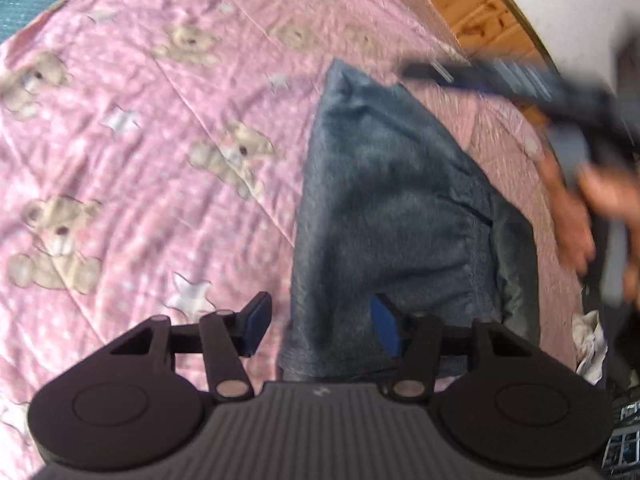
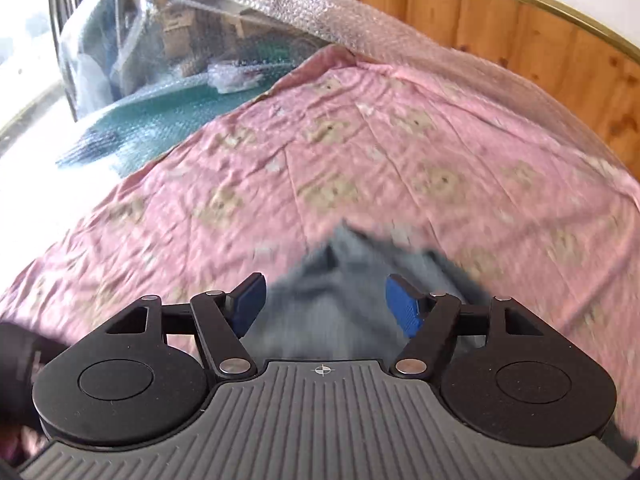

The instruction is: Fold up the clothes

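The left gripper (image 1: 318, 326) hangs with its blue pads apart and nothing pinched, its right pad over the near end of the grey-blue garment (image 1: 392, 216). The right gripper (image 2: 325, 306) is spread wide too, empty, above the blurred garment (its outline is smeared). The garment lies folded lengthwise on the pink teddy-bear bedspread (image 1: 140, 140), toward the side nearest the wooden headboard (image 2: 520, 32).
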A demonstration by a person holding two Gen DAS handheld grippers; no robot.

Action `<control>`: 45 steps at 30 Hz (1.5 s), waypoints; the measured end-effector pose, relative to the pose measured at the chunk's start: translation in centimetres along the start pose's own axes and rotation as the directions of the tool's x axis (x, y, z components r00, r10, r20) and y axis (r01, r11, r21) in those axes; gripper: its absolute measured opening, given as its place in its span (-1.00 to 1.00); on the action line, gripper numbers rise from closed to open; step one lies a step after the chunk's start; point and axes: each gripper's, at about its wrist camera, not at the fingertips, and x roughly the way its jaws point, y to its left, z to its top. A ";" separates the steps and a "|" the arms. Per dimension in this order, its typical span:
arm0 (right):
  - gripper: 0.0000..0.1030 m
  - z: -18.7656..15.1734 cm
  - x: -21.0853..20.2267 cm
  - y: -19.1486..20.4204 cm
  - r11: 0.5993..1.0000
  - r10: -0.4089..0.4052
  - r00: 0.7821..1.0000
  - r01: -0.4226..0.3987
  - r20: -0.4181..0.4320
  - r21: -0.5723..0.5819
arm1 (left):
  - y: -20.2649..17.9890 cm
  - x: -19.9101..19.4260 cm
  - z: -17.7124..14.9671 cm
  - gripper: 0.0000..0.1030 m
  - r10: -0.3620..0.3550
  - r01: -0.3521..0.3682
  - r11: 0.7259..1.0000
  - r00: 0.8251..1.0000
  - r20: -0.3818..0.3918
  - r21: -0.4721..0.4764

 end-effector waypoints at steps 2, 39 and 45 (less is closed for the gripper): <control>0.28 1.8 3.9 -0.2 0.999 -0.010 0.999 0.012 -0.054 0.042 | -0.8 0.4 -0.6 -0.22 0.033 -0.033 0.999 0.999 0.008 0.018; -0.13 -22.3 -11.7 -9.1 0.896 -0.100 0.985 0.028 0.138 0.443 | -17.7 4.2 4.1 -0.04 -0.062 0.044 0.947 0.997 0.047 0.319; 0.16 -27.2 -16.6 -13.6 0.808 -0.130 0.966 -0.028 0.224 0.589 | -19.7 9.3 1.9 0.02 0.117 -0.095 0.901 0.993 -0.026 0.422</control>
